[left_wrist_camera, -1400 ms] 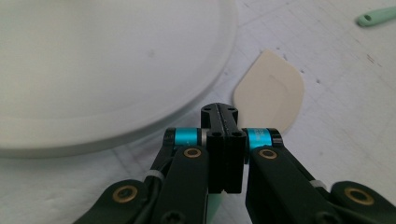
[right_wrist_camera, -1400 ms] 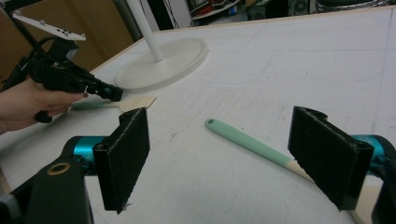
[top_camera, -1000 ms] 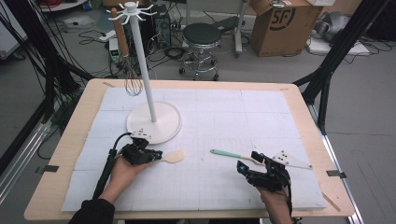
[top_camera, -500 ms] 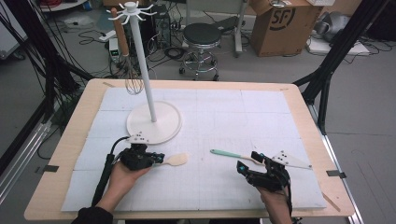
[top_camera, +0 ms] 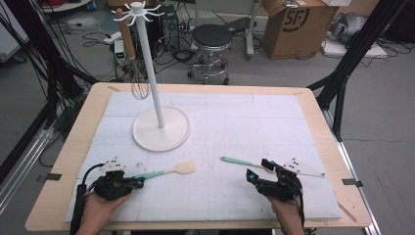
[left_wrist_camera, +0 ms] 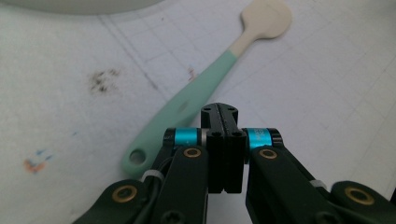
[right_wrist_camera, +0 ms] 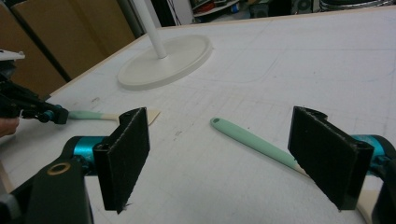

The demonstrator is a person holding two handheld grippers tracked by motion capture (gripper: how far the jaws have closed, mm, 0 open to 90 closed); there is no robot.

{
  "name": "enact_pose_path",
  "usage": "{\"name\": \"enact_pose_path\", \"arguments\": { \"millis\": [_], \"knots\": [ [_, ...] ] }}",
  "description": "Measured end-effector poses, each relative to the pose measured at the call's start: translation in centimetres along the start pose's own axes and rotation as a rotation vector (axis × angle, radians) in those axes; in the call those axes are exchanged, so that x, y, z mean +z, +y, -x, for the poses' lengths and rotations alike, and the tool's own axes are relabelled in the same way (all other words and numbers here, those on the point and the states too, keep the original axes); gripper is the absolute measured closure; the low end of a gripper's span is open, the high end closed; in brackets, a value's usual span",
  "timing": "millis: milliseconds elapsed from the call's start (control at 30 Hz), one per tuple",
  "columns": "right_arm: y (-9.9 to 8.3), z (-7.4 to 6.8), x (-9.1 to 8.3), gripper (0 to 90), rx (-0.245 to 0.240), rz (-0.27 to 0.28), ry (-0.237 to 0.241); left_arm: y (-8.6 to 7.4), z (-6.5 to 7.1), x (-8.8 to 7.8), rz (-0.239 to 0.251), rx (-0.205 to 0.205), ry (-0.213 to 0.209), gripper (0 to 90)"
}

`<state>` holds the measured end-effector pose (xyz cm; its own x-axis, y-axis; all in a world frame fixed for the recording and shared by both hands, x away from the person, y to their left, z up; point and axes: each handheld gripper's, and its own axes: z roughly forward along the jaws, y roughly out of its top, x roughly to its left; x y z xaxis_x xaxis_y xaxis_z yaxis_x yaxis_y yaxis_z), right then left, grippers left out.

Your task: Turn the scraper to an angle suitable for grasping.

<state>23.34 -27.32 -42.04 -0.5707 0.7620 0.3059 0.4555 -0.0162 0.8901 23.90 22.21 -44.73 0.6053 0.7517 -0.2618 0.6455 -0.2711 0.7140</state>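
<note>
A spoon (top_camera: 169, 171) with a mint handle and a cream head lies flat on the white mat. My left gripper (top_camera: 139, 182) is shut with nothing in it, its tips at the handle's near end. In the left gripper view the closed left gripper (left_wrist_camera: 220, 114) sits just right of the spoon handle (left_wrist_camera: 187, 107), beside it and not around it. A second mint-handled utensil (top_camera: 237, 162) lies to the right. My right gripper (top_camera: 258, 170) stands open over its inner end. In the right gripper view this utensil's handle (right_wrist_camera: 252, 140) runs toward the right jaw of the open right gripper (right_wrist_camera: 224, 135).
A white hook stand (top_camera: 161, 128) with a round base rises at the back left of the mat. A whisk (top_camera: 139, 85) with a wooden handle hangs from it. The wooden table edge (top_camera: 58, 161) frames the mat.
My left gripper has drawn back to the left and toward the near edge, so more of the spoon handle shows. The spoon has barely shifted. The right gripper has stayed put.
</note>
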Motion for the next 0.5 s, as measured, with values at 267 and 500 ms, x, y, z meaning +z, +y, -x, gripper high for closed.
{"name": "enact_pose_path", "arguments": {
  "millis": [267,500],
  "knots": [
    [-0.1,-0.2,0.3,20.2,0.004,-0.012,0.000,-0.5,-0.6,0.2,0.003,-0.009,0.016,89.8],
    [-0.1,-0.1,0.3,20.2,0.003,-0.011,-0.001,0.2,-2.3,0.4,0.018,-0.040,0.042,89.6]
  ]
}}
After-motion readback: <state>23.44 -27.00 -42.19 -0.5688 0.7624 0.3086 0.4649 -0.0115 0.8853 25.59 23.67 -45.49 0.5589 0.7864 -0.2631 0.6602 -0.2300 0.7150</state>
